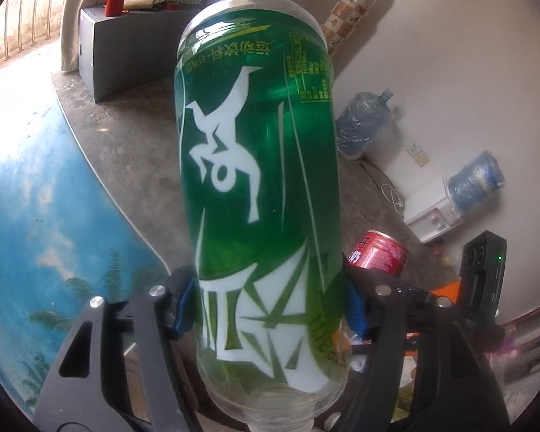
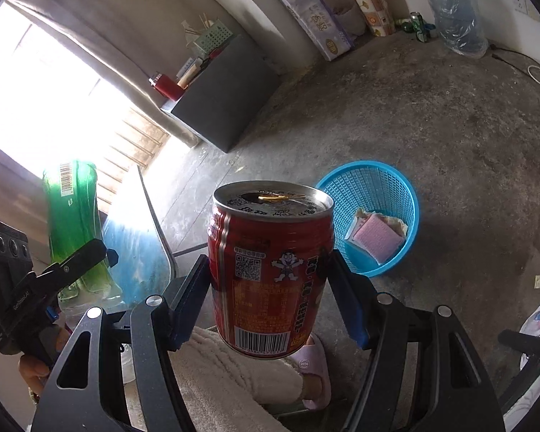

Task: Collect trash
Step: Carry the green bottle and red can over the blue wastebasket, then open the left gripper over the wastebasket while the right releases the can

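My left gripper is shut on a green plastic drink bottle, its blue pads pressing both sides near the bottle's neck end; the bottle points away from me, base far. In the right wrist view that bottle shows at the left, held by the left gripper. My right gripper is shut on a red drink can, upright with its opened top up. The can also peeks out right of the bottle in the left wrist view. A blue mesh basket stands on the floor beyond the can, holding a pink packet.
A blue-topped table lies at the left, its edge near the can. A grey box with clutter stands by the window. Water jugs and a white appliance line the wall. A person's slippered foot is below.
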Available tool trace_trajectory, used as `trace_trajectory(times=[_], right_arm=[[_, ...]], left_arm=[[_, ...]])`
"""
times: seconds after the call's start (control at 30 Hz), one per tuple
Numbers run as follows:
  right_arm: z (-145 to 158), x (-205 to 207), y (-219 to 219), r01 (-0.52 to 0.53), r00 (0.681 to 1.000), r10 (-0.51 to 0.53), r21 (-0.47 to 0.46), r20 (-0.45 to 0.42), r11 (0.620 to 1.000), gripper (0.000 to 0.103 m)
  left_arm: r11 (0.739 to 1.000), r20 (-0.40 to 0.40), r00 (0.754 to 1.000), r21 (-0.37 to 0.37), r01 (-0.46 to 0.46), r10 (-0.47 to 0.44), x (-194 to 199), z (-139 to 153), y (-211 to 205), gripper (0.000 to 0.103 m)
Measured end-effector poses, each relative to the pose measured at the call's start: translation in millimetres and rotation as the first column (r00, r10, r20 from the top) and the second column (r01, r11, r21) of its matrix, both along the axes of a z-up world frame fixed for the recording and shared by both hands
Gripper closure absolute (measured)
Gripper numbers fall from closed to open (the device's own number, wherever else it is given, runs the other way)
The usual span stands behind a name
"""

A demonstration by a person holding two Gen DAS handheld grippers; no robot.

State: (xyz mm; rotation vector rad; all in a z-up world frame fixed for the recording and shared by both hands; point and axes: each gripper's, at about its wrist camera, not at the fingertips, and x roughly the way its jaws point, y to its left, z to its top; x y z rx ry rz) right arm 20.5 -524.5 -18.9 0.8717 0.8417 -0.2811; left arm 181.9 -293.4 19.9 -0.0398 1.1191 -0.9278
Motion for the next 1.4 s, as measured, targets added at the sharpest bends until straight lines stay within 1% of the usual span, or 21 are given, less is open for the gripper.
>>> trace_trajectory(times=[0.07, 0.17, 0.33, 0.37, 0.47, 0.5, 0.53, 0.63, 0.73, 0.8, 0.87, 0.93, 1.0, 1.03, 1.07, 1.13, 1.23, 1.4], right_arm=[[-12, -3, -11, 0.024, 1.0, -0.024, 0.01, -0.019, 1.0, 0.039], [-32, -5, -26, 0.059, 0.997, -0.057, 0.034, -0.046, 0.998, 0.039], [-65, -4, -48, 0.11, 0.989, -0.106, 0.034, -0.101, 0.993, 0.039], [-73, -2, -53, 0.117, 0.987, -0.112, 0.039, -0.114, 0.992, 0.039], [-99, 6, -65, 0.131, 0.981, -0.121, 0.061, -0.151, 0.989, 0.039], [-109, 10, -69, 0.136, 0.979, -0.122, 0.072, -0.165, 0.988, 0.039], [-119, 12, -72, 0.139, 0.977, -0.122, 0.084, -0.177, 0.987, 0.039], [-148, 25, -81, 0.148, 0.968, -0.119, 0.12, -0.219, 0.982, 0.039], [-173, 39, -88, 0.148, 0.959, -0.106, 0.145, -0.263, 0.978, 0.039], [-189, 48, -93, 0.142, 0.952, -0.092, 0.155, -0.292, 0.978, 0.039], [-202, 59, -99, 0.137, 0.945, -0.08, 0.16, -0.318, 0.978, 0.039], [-214, 71, -105, 0.125, 0.941, -0.063, 0.167, -0.334, 0.978, 0.038], [-226, 81, -112, 0.127, 0.937, -0.058, 0.182, -0.345, 0.975, 0.038], [-233, 84, -116, 0.132, 0.932, -0.058, 0.186, -0.358, 0.974, 0.038], [-240, 88, -119, 0.132, 0.926, -0.055, 0.185, -0.373, 0.974, 0.038], [-249, 95, -123, 0.128, 0.913, -0.055, 0.156, -0.404, 0.98, 0.037], [-255, 99, -123, 0.124, 0.907, -0.054, 0.143, -0.417, 0.982, 0.037], [-246, 94, -119, 0.131, 0.909, -0.078, 0.102, -0.41, 0.986, 0.037]], left_arm=[[1.0, -0.066, 0.998, 0.012, 0.027, -0.026, 4, -18, -17, 0.042], [0.997, -0.156, 0.986, 0.045, 0.067, -0.059, 7, -48, -40, 0.042], [0.987, -0.304, 0.951, 0.122, 0.107, -0.065, 20, -113, -73, 0.042], [0.983, -0.319, 0.946, 0.144, 0.11, -0.059, 22, -126, -78, 0.042], [0.967, -0.321, 0.945, 0.216, 0.131, -0.056, 29, -161, -102, 0.042], [0.963, -0.331, 0.942, 0.23, 0.138, -0.056, 32, -173, -106, 0.042], [0.96, -0.351, 0.935, 0.24, 0.142, -0.051, 32, -185, -119, 0.042], [0.951, -0.427, 0.904, 0.264, 0.162, -0.035, 34, -220, -141, 0.042], [0.94, -0.46, 0.887, 0.283, 0.193, -0.043, 38, -246, -157, 0.042], [0.931, -0.472, 0.881, 0.305, 0.199, -0.034, 43, -262, -166, 0.042], [0.925, -0.485, 0.874, 0.319, 0.206, -0.027, 49, -276, -178, 0.042], [0.921, -0.488, 0.872, 0.329, 0.208, -0.023, 55, -288, -187, 0.041], [0.915, -0.482, 0.876, 0.351, 0.2, -0.006, 61, -297, -193, 0.038], [0.913, -0.479, 0.878, 0.359, 0.193, 0.003, 63, -299, -196, 0.031], [0.913, -0.473, 0.881, 0.362, 0.187, 0.007, 66, -303, -196, 0.028], [0.911, -0.455, 0.891, 0.372, 0.177, 0.013, 68, -305, -195, 0.028], [0.914, -0.445, 0.895, 0.367, 0.173, 0.009, 68, -306, -191, 0.028], [0.915, -0.407, 0.913, 0.365, 0.172, -0.009, 65, -293, -186, 0.028]])
